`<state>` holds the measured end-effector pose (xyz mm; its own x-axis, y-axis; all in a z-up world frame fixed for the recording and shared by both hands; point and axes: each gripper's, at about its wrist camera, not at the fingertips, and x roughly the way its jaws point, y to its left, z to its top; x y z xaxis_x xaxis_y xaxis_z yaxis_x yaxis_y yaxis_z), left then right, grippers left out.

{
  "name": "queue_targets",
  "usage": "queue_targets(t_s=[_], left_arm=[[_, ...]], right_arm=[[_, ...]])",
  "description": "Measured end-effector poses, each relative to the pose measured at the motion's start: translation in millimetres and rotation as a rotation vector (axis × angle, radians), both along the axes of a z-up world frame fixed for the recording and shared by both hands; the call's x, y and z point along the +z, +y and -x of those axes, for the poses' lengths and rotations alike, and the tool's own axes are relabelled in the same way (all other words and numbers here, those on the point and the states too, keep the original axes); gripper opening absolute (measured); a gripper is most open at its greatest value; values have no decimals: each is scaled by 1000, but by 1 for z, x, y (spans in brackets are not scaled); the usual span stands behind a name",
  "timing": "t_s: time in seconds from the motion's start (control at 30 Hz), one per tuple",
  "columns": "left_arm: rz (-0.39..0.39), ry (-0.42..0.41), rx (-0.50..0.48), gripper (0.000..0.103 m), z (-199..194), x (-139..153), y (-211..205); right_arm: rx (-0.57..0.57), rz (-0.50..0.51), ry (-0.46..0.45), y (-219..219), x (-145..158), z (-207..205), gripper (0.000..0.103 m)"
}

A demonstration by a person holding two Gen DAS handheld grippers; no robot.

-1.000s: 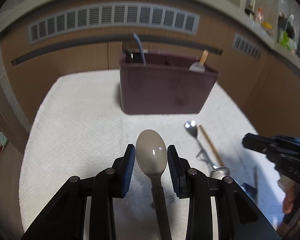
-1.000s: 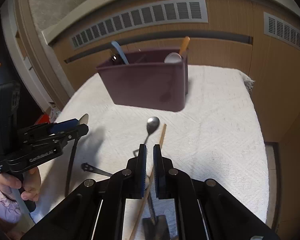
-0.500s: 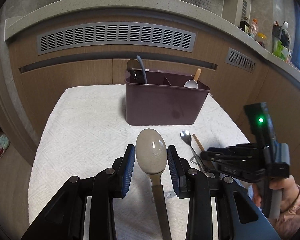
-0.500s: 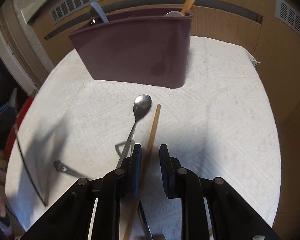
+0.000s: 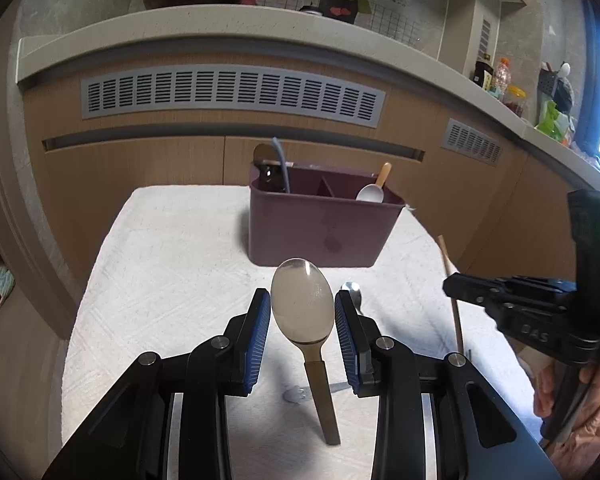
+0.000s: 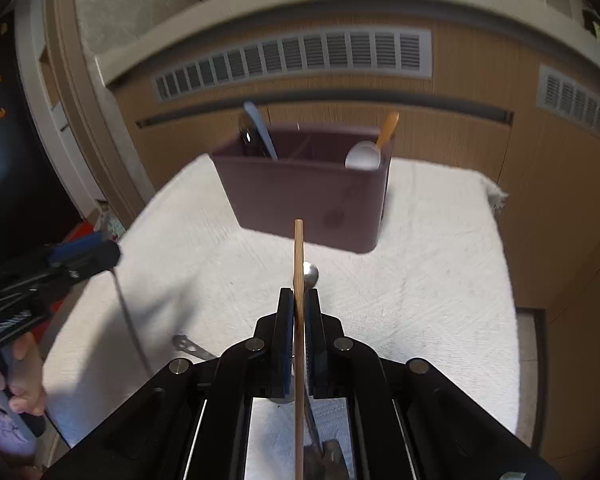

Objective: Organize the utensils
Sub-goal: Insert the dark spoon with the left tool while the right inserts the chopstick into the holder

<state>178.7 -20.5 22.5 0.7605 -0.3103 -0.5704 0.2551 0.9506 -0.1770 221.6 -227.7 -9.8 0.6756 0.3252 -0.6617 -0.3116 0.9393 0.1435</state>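
Note:
A maroon utensil caddy (image 5: 320, 232) stands at the far side of the white cloth; it also shows in the right wrist view (image 6: 308, 204). My left gripper (image 5: 302, 316) holds a grey-beige spoon (image 5: 302, 308) upright above the cloth, its bowl between the fingers. My right gripper (image 6: 299, 312) is shut on a wooden chopstick (image 6: 299, 264) and holds it off the cloth, tip toward the caddy. The chopstick (image 5: 452, 300) also shows in the left wrist view. A metal spoon (image 6: 311, 274) lies on the cloth under the right gripper.
The caddy holds a blue-handled utensil (image 5: 281, 164) on the left and a white scoop with a wooden handle (image 5: 374, 190) on the right. A small metal utensil (image 6: 188, 346) lies near the cloth's front. Wooden cabinets with vents stand behind the table.
My right gripper has shut on the chopstick and lifted it off the cloth. My left gripper has risen and pulled back with the spoon still in it.

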Motion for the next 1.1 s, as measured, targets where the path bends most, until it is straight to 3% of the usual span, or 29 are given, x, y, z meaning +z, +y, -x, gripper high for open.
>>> queue_targets(t_s=[0.3,0.9,1.1], left_arm=[[-19,-50,-19,34,15,23,-8],[-34,-72,-27,33,13,35,-10],[-48,-167,-38,33,-4,74,-14]], right_arm=[[16,-25,-102,1,35,26,4],[16,-25,-116,-2,43,28,4],[17,-39,-173,-4,68,20,4]])
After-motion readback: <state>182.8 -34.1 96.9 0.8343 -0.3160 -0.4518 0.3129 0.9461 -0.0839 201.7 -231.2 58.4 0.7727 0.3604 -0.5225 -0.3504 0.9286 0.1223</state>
